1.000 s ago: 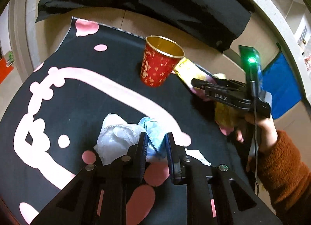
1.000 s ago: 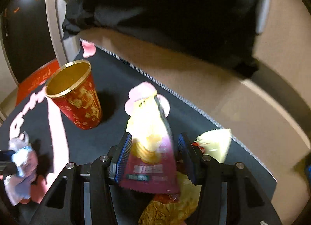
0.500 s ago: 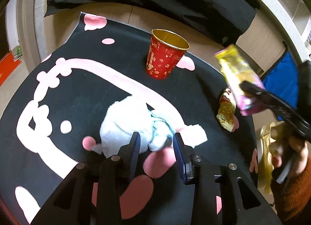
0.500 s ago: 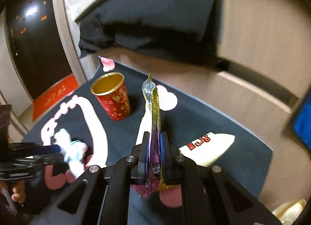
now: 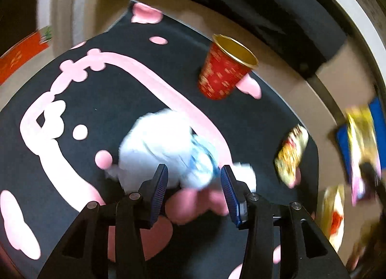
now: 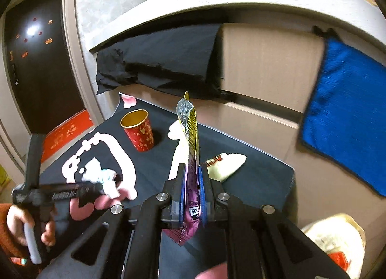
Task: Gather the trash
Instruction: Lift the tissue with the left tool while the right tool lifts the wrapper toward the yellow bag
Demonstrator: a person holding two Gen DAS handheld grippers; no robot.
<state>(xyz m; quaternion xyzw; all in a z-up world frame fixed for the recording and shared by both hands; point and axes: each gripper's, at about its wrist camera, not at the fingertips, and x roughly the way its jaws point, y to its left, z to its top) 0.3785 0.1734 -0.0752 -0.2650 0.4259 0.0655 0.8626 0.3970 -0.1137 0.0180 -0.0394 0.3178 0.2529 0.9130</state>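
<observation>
My left gripper (image 5: 191, 177) is open just above a crumpled white and blue tissue wad (image 5: 166, 148) lying on the black mat (image 5: 120, 90). My right gripper (image 6: 191, 172) is shut on a purple and yellow snack wrapper (image 6: 190, 139) and holds it upright, high above the mat. That wrapper also shows blurred at the right in the left wrist view (image 5: 361, 148). A red and gold paper cup (image 5: 225, 77) stands upright at the mat's far side. A yellow wrapper (image 5: 290, 153) lies near the mat's right edge.
A white plastic bag (image 6: 335, 247) sits on the floor right of the mat. A blue cloth (image 6: 345, 110) and a black cloth (image 6: 156, 61) hang on the cabinet behind. A pale wrapper (image 6: 226, 163) lies on the mat (image 6: 253, 182).
My left gripper has opened and let go of the tissue wad, which now lies on the mat. My right gripper closed on the snack wrapper, lifted it and moved right.
</observation>
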